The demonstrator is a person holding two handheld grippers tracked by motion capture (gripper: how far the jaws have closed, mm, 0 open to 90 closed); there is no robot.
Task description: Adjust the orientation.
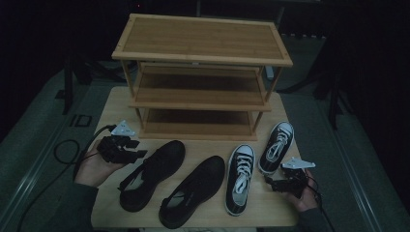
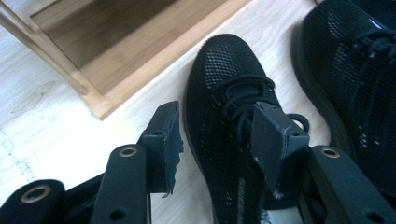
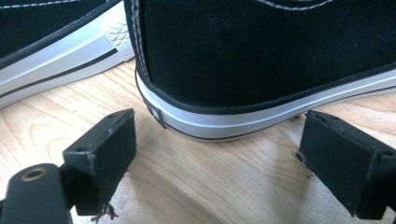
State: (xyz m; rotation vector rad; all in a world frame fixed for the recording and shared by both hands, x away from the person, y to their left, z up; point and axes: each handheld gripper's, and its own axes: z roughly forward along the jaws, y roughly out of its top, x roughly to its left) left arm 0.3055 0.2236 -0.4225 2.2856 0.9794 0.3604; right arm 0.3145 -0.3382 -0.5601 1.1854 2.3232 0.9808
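I hold one claw in each hand at a small wooden table. On the far part of the table stands a wooden shoe rack with three shelves. In front of it four shoes lie in a row.

My left claw is spread wide, and nothing is pinched between its pads. It is beside the black mesh shoe that lies most to the left, near the upper part of this shoe. In the left gripper view this shoe is under and between the two jaws, with its laces just by the right pad, but the pads do not press on it. The toe of the shoe points toward the bottom shelf of the rack. The second black mesh shoe lies just beside the first one, on its right.

My right claw is also spread, and it holds nothing. It is low near the table, close to the heel of a black canvas sneaker with a white sole. In the right gripper view the heel of this sneaker stands just in front of the two pads, apart from them. The other canvas sneaker lies to the left of the claw, near it.
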